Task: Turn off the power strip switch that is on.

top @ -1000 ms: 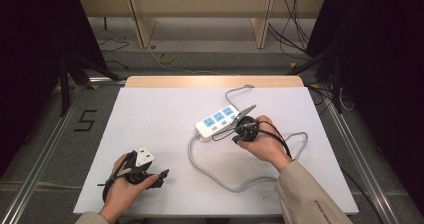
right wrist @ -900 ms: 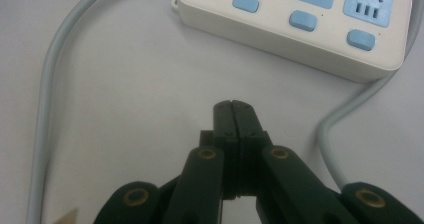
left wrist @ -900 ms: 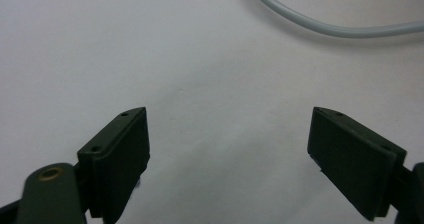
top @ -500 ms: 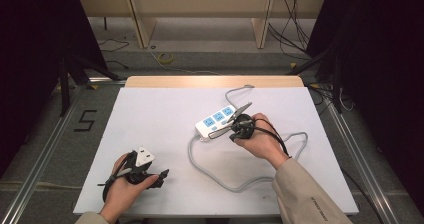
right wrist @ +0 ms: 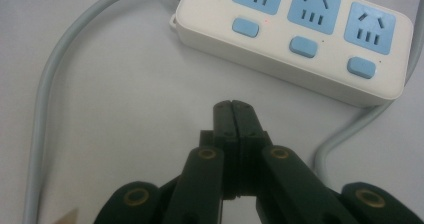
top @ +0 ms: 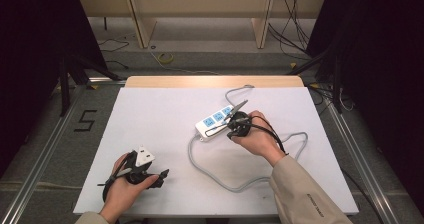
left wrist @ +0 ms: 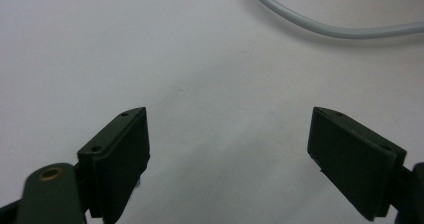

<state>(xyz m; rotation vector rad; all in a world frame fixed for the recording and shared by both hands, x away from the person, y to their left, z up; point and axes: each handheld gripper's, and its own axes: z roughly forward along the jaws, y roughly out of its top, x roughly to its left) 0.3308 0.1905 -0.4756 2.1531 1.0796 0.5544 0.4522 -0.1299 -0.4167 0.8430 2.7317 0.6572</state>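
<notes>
Lighting's pretty even from overhead in the high view: the white surface is bright, and everything around it drops off into near black at both sides. Shadows on it are soft and short, tucked close under the grey cable. Left gripper view is dimmer and greyish, a bit soft, with the tool's black jaws blurry up close. In the right gripper view the power strip looks sharp, no real glare.

White table w/ bare wood strip along far edge. On it, right of centre: white power strip, 3 blue sockets; its grey cable loops toward near side.
</notes>
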